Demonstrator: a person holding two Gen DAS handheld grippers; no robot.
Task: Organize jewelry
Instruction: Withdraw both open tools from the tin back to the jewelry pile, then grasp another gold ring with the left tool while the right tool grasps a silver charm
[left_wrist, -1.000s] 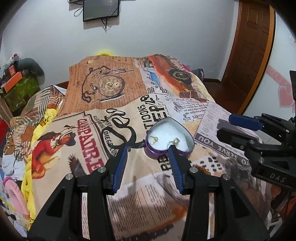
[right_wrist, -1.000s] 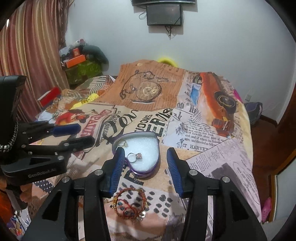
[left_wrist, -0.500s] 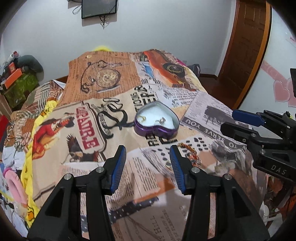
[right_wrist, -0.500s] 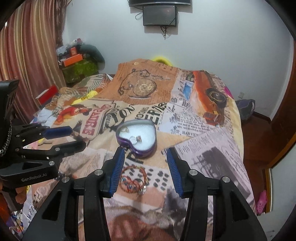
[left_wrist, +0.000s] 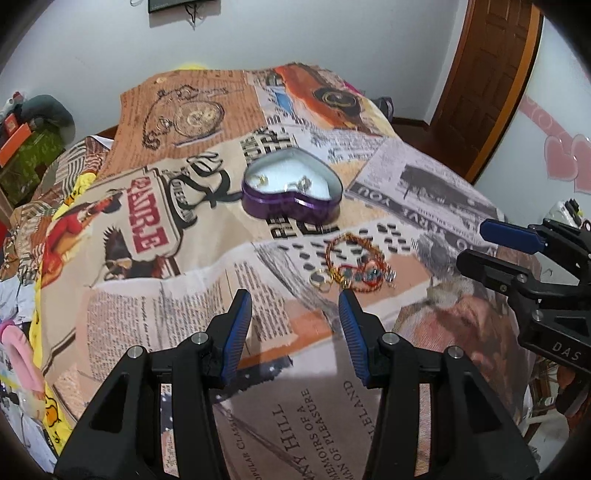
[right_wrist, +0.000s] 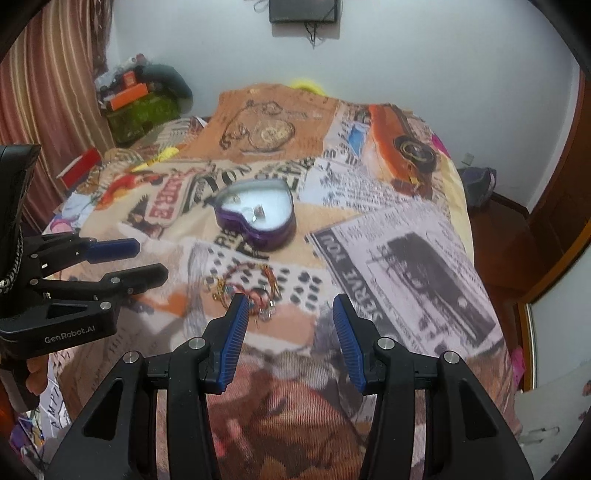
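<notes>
A purple heart-shaped tin (left_wrist: 291, 190) with a white lining sits on the printed bedspread and holds small rings; it also shows in the right wrist view (right_wrist: 256, 214). A loose pile of bracelets and rings (left_wrist: 352, 264) lies on the spread just in front of the tin, also in the right wrist view (right_wrist: 247, 290). My left gripper (left_wrist: 295, 301) is open and empty, hovering just short of the pile. My right gripper (right_wrist: 288, 306) is open and empty, to the right of the pile, and shows in the left wrist view (left_wrist: 495, 247).
The bedspread (left_wrist: 155, 258) covers a bed with printed newspaper, pocket watch and car patterns. Clutter and boxes (right_wrist: 136, 99) stand at the far left by a curtain. A wooden door (left_wrist: 484, 85) is at the right. The bed's right edge (right_wrist: 491, 280) drops to the floor.
Both grippers have pulled back from the tin toward the near end of the bed. The jewelry pile has come into view ahead of them. Both stayed open.
</notes>
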